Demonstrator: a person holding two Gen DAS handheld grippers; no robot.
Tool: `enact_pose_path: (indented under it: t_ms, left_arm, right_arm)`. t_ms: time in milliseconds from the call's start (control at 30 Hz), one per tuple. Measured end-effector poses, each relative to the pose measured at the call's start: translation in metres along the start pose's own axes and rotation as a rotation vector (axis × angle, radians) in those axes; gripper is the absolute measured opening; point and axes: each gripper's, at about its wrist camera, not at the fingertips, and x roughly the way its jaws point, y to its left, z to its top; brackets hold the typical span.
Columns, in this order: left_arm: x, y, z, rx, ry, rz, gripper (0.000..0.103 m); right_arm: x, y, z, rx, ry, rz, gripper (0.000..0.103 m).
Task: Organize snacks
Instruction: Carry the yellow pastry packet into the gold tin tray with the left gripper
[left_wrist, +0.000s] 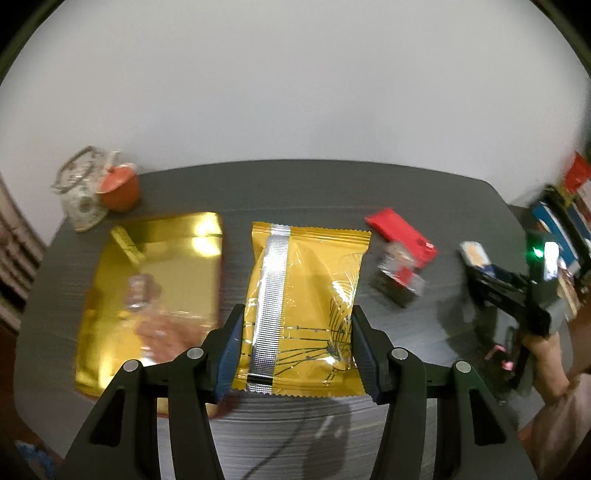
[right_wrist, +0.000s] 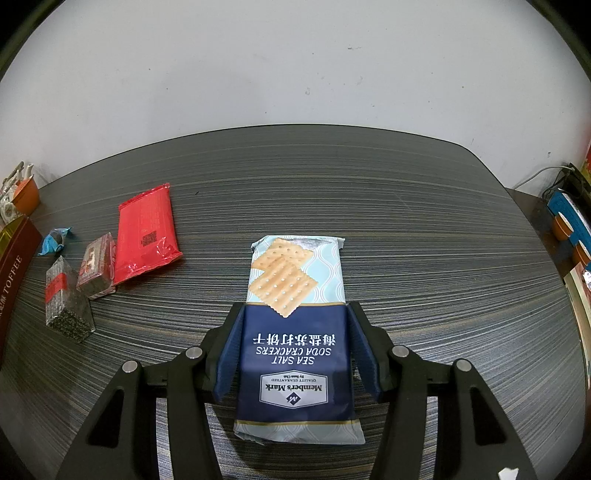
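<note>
On the far left a glass jar (left_wrist: 79, 192) and an orange cup (left_wrist: 120, 188) stand at the table (right_wrist: 332, 177) edge. Next comes a gold tray (left_wrist: 155, 288) with some small snacks in it, too blurry to name.

The left gripper (left_wrist: 297, 347) holds a gold packet (left_wrist: 303, 306). Its jaws are partly closed, and the pads press on both sides of the packet. The packet looks lifted off the table, just right of the tray.

Then a red packet (left_wrist: 400, 236) and small dark snack bars (right_wrist: 68, 304) lie flat on the table.

The right gripper (right_wrist: 293, 350) holds a cracker pack (right_wrist: 295, 332). Its jaws squeeze the pack's blue half, low over the table.

I think this is the carry step. Next, the gold packet likely goes over to the tray and is set down softly. The grip must stay firm, as the wrapper looks slippery.
</note>
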Motion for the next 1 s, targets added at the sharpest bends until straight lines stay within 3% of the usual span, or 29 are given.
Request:
enact_pose_path:
  t_ms: [467,1000]
  left_arm:
    - [0.011,0.122,-0.008,-0.143,0.051,0.189,0.055]
    - [0.062,0.163,-0.030,-0.198,0.149,0.238,0.055]
  right_arm:
    - [0.000,0.001,0.000,0.000,0.000,-0.001,0.053]
    - [0.000,0.000,0.000,0.000,0.000,-0.002,0.053]
